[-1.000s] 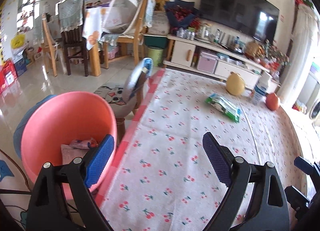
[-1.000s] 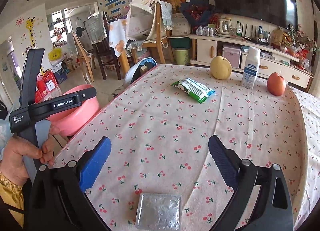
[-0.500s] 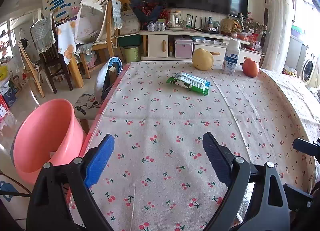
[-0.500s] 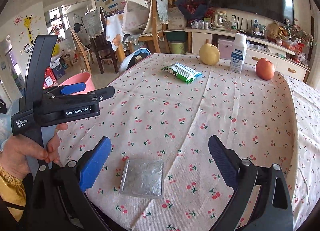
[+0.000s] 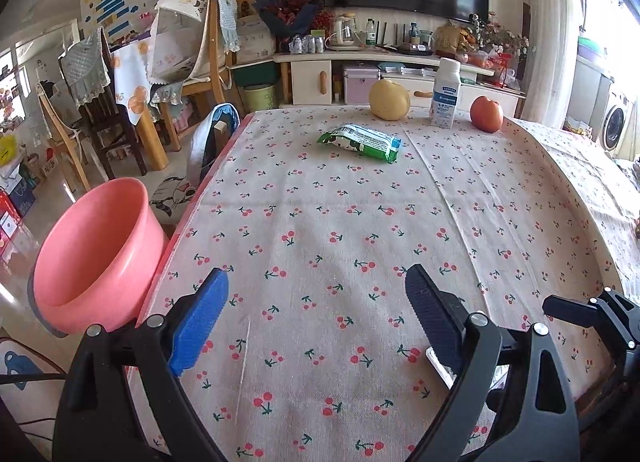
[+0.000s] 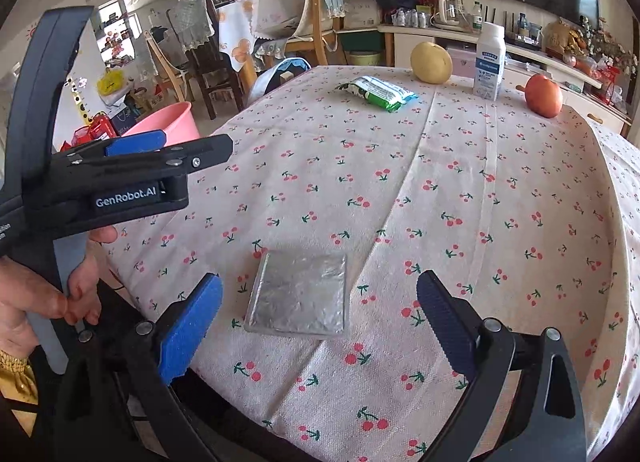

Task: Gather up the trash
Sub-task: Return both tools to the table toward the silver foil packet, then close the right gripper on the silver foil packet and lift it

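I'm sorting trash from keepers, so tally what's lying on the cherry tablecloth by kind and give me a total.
Wrappers: 2, the foil packet and the green packet
Fruit: 2, the pear and the apple
Bottles: 1, the white bottle
Total: 5

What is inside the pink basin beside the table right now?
From the left wrist view, only the bare inner wall of the pink basin shows. Its near rim hides the bottom, so any contents there cannot be seen.
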`<state>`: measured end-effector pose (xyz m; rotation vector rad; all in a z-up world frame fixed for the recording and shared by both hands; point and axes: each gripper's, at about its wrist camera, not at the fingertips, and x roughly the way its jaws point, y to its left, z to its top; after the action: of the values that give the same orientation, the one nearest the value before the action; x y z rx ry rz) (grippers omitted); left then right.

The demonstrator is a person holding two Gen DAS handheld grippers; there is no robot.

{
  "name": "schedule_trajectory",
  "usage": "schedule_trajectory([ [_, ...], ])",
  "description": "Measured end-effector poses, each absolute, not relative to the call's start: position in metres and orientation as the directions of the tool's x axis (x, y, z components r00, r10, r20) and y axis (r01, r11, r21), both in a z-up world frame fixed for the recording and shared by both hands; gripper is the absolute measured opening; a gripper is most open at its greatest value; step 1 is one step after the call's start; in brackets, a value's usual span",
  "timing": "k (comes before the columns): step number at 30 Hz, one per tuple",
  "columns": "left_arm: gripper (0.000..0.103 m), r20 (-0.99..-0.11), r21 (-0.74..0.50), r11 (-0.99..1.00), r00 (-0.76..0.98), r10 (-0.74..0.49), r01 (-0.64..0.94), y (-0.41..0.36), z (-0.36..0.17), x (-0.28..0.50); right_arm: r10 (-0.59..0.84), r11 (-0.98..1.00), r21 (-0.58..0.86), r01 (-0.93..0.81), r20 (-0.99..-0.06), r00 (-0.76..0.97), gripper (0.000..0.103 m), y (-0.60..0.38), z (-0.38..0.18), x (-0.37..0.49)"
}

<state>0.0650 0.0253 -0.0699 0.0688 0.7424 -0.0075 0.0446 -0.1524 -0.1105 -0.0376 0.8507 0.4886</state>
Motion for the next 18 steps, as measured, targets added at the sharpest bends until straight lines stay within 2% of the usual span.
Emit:
schedule_trajectory([
  [12, 0.091, -0.68, 0.031, 1.0, 0.733, 0.021, 0.001, 0.035, -0.072, 0.06, 0.358, 0.882, 0.084, -0.464, -0.759, 0.544, 0.095, -0.137, -0.127, 0.044],
  [13, 0.091, -0.681, 0.032, 0.999, 0.732, 0.021, 0.001, 0.035, -0.072, 0.06, 0.355, 0.88, 0.077, -0.468, -0.761, 0.543, 0.092, -0.136, -0.129, 0.045],
  [14, 0.091, -0.682, 0.033, 0.999, 0.731, 0.022, 0.002, 0.035, -0.073, 0.061, 0.355, 0.879, 0.076, -0.471, -0.765, 0.538, 0.085, -0.135, -0.13, 0.046],
  [18, 0.091, -0.686, 0.033, 0.999, 0.728, 0.024, -0.002, 0.036, -0.075, 0.063, 0.346, 0.878, 0.066, -0.475, -0.774, 0.531, 0.083, -0.132, -0.136, 0.049],
])
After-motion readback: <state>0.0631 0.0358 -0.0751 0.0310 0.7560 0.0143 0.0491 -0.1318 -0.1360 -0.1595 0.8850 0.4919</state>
